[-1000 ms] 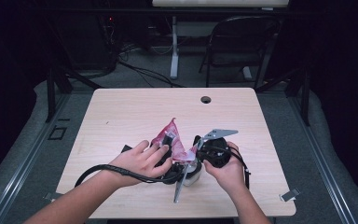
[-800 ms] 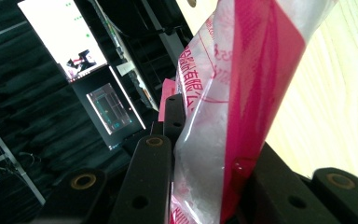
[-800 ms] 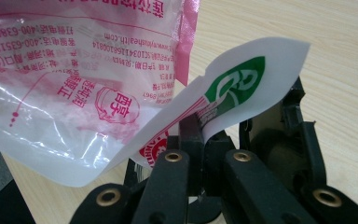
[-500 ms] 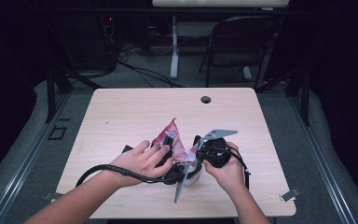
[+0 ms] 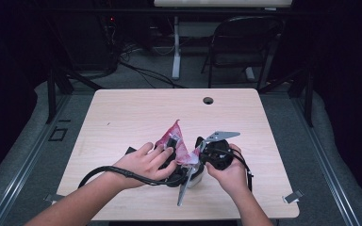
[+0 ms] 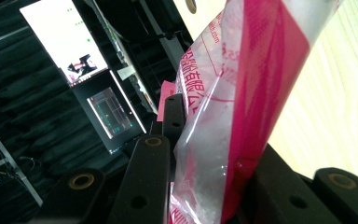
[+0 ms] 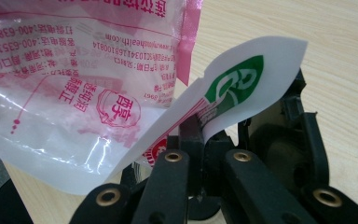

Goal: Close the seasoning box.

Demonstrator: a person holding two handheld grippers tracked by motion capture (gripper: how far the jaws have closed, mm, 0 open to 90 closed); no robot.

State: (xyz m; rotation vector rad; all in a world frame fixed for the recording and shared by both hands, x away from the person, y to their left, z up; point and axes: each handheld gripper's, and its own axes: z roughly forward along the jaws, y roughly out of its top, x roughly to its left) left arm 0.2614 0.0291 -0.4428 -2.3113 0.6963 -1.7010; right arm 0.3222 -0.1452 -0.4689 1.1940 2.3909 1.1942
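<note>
A pink and clear plastic bag [image 5: 175, 139] with red print stands up between my two grippers near the table's front middle. My left gripper [image 5: 171, 151] is shut on the bag's pink edge [image 6: 242, 116], which runs up between its black jaws. My right gripper [image 5: 201, 151] is shut on a white flap with a green logo [image 7: 242, 79] at the bag's corner; the clear printed body of the bag [image 7: 74, 93] hangs to the left of it. A hand wraps each gripper. The left gripper's black cable [image 5: 103, 170] loops over the left wrist.
The light wooden table [image 5: 122, 117] has a round cable hole [image 5: 208, 100] at its far edge and a metal clip [image 5: 293, 197] at the front right corner. A folding chair [image 5: 245, 42] and cables lie beyond. A lit monitor [image 6: 65, 42] stands off the table.
</note>
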